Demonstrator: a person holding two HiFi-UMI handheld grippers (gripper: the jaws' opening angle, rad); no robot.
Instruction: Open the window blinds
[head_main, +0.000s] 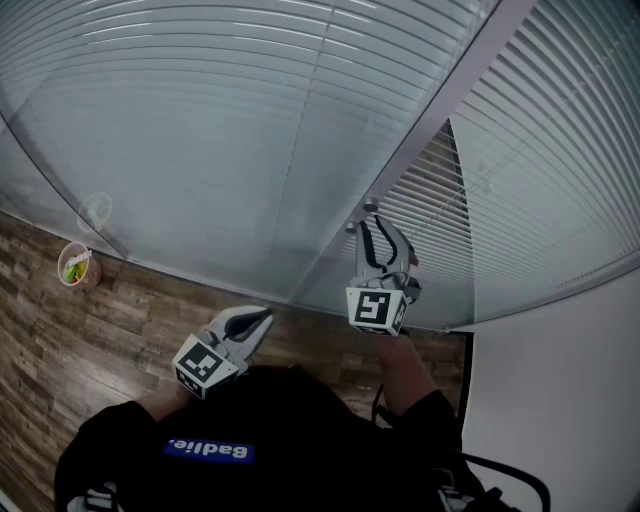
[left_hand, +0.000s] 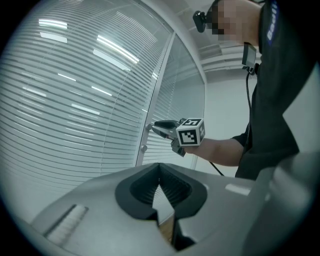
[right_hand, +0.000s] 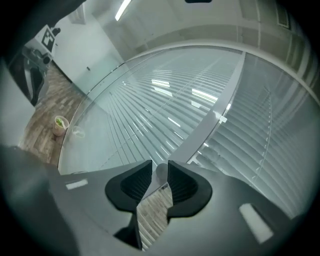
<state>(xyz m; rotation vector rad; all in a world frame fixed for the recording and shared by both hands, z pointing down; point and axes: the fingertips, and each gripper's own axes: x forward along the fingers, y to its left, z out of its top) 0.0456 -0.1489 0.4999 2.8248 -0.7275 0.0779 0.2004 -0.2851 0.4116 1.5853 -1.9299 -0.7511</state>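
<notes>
Right gripper (head_main: 372, 222) partly closed, pads pinching small round silver knob (right_hand: 161, 172) on grey metal mullion (head_main: 445, 105) beside white slatted blinds (head_main: 200, 120). Slats look closed. Left gripper (left_hand: 160, 182): jaws together, empty, idle. Advice: keep pads square, roll wrist steadily about knob axis, avoid slipping.

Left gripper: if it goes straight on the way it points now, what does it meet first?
Probably the right gripper, shut on the knob; otherwise the glass. Depth is unclear.
</notes>
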